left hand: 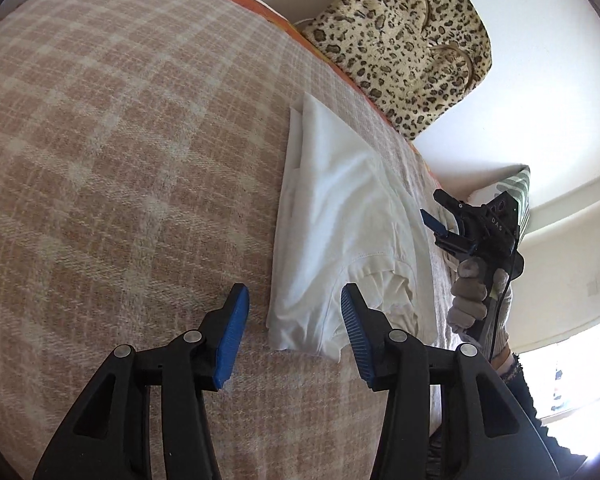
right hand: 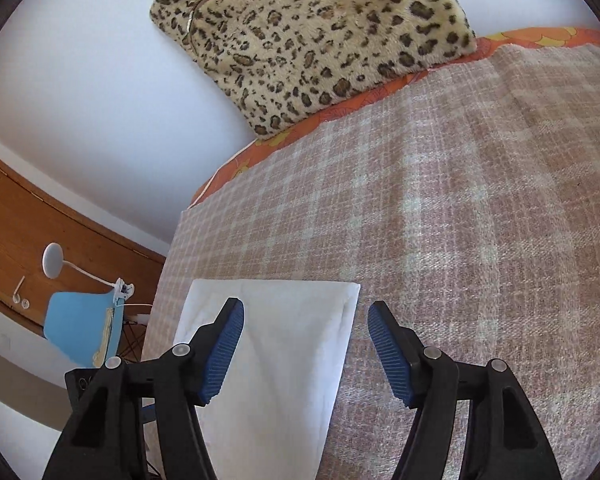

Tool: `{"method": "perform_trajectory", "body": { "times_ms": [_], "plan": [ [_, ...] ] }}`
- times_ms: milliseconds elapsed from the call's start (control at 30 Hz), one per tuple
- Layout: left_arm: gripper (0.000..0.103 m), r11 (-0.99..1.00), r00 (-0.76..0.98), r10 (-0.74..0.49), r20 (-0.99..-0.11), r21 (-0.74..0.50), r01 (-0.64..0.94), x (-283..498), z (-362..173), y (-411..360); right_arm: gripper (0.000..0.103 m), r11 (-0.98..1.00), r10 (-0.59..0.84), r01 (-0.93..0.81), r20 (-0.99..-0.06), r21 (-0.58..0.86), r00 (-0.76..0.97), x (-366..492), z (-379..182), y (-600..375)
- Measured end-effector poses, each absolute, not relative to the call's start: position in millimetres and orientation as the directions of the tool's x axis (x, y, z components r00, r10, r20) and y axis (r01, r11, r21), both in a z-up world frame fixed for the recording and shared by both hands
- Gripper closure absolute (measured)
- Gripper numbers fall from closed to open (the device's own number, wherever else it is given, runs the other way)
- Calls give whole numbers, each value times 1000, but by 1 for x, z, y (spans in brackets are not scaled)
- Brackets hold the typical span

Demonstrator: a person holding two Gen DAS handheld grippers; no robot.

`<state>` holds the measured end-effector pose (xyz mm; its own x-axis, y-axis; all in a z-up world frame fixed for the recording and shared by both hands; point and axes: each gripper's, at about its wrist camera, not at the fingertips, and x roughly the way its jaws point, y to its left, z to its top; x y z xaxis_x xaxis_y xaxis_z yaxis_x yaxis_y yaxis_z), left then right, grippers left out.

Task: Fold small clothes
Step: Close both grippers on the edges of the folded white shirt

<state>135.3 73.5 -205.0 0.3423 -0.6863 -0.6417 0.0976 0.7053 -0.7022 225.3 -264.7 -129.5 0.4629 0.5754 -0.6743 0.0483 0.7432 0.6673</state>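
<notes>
A white garment (left hand: 340,216) lies folded into a long strip on the pink-and-cream checked blanket (left hand: 120,160). Its sleeve end, with a hem and some rumpled cloth, is nearest my left gripper (left hand: 295,300). That gripper is open and empty, just above the garment's near corner. In the right wrist view the garment's smooth far end (right hand: 284,344) lies below my right gripper (right hand: 306,318), which is open and empty. The right gripper also shows in the left wrist view (left hand: 440,218), held in a gloved hand beyond the garment's right edge.
A leopard-print pillow (left hand: 400,40) leans on the white wall at the bed's head; it also shows in the right wrist view (right hand: 312,36). An orange patterned sheet (right hand: 340,112) edges the blanket. A blue chair (right hand: 84,328), a white lamp (right hand: 52,260) and a wooden panel stand left of the bed.
</notes>
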Motion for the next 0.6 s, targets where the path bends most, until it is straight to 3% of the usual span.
{"method": "perform_trajectory", "body": {
  "times_ms": [233,400,600],
  "plan": [
    [57,640,350,-734,-582,-765,67,141,-214,77,38,691,625,51,-631,721,460,229,-148,-272],
    [57,591,339,-772,-538,-803,73,144,-217,73,48,659,668,21,-598,752,443,237,-157,-265],
    [57,602,341,-770,-540,-792,105,144,-214,66,51,659,686,-27,-587,751,430,241,-158,-251]
  ]
}}
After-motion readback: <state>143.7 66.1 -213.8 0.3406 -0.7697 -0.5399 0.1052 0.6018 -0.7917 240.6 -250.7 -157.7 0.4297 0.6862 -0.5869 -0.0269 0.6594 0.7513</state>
